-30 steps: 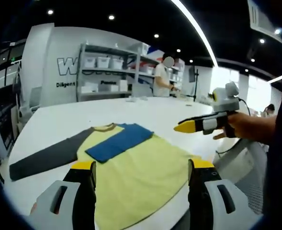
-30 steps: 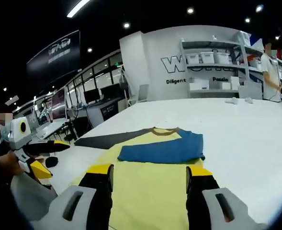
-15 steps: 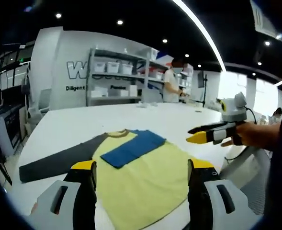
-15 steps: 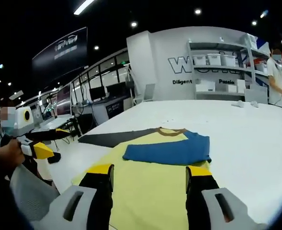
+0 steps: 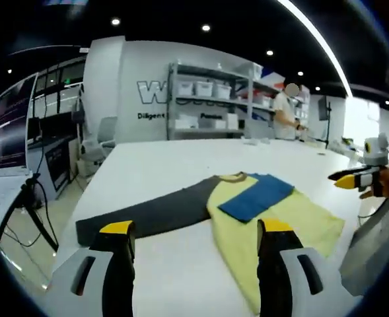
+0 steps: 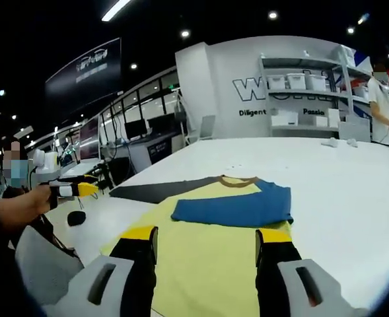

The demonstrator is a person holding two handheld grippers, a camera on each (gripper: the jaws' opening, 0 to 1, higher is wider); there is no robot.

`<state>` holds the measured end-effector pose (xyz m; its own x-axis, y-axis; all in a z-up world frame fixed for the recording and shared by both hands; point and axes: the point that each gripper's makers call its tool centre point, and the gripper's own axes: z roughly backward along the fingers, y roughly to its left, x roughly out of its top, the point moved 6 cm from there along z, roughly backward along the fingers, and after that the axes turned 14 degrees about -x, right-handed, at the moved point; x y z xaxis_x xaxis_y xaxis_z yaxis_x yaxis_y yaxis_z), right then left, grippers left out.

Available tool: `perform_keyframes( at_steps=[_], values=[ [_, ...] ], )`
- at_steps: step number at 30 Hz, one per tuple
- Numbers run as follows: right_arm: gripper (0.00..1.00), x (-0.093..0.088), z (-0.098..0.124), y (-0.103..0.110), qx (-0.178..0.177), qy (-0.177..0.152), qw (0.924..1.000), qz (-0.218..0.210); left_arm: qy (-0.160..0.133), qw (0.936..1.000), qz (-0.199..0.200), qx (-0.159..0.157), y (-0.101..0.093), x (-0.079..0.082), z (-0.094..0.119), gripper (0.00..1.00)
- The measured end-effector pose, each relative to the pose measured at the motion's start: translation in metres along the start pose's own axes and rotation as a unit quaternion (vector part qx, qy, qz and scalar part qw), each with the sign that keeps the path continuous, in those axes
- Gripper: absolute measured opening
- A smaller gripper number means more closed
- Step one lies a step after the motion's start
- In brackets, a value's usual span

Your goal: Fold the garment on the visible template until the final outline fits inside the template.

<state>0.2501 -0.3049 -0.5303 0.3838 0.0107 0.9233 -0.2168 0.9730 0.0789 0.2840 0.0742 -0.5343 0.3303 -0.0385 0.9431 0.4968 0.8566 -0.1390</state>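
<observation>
A shirt lies flat on the white table (image 5: 154, 165). Its body is yellow (image 5: 273, 221), its blue sleeve (image 5: 257, 196) is folded across the chest, and its dark grey sleeve (image 5: 148, 214) stretches out to the left. My left gripper (image 5: 197, 228) is open above the table's near edge, in front of the grey sleeve, holding nothing. In the right gripper view, the yellow body (image 6: 207, 224), blue sleeve (image 6: 237, 208) and grey sleeve (image 6: 154, 190) lie ahead of my open right gripper (image 6: 206, 234). The left gripper (image 6: 75, 189) shows at the left there, and the right gripper (image 5: 356, 178) at the right of the left gripper view.
Metal shelves (image 5: 211, 99) with white bins stand behind the table, and a person (image 5: 288, 112) stands beside them. Small items (image 6: 333, 140) lie at the table's far end. Desks with monitors (image 6: 138, 135) line the left side. A stand with cables (image 5: 26, 211) is off the table's left edge.
The left gripper view has swung left, so the grey sleeve now lies ahead of its jaws. In the right gripper view the left gripper has risen and levelled. The shirt has not moved.
</observation>
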Motion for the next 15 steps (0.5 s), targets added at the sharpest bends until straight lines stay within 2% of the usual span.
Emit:
perform_keyframes(
  at_steps=[5,8,11,14,15],
  values=[
    [0.59,-0.002,-0.001,0.000,0.000,0.006,1.0000,0.000,0.029,0.9982,0.024,0.047,0.042,-0.020,-0.001,0.69],
    [0.58,-0.003,-0.002,0.000,0.001,0.009,1.0000,0.001,0.033,0.9960,0.055,0.063,0.061,-0.030,-0.003,0.68],
    [0.58,-0.004,-0.002,0.000,0.001,0.012,0.9999,0.001,0.043,0.9936,0.063,0.084,0.081,-0.036,-0.005,0.68],
    [0.58,-0.005,-0.003,-0.001,0.000,0.014,0.9999,0.000,0.044,0.9928,0.068,0.089,0.088,-0.037,-0.008,0.68],
    [0.58,-0.005,-0.003,-0.002,0.000,0.015,0.9999,-0.002,0.043,0.9908,0.086,0.095,0.090,-0.039,-0.009,0.68]
  ],
)
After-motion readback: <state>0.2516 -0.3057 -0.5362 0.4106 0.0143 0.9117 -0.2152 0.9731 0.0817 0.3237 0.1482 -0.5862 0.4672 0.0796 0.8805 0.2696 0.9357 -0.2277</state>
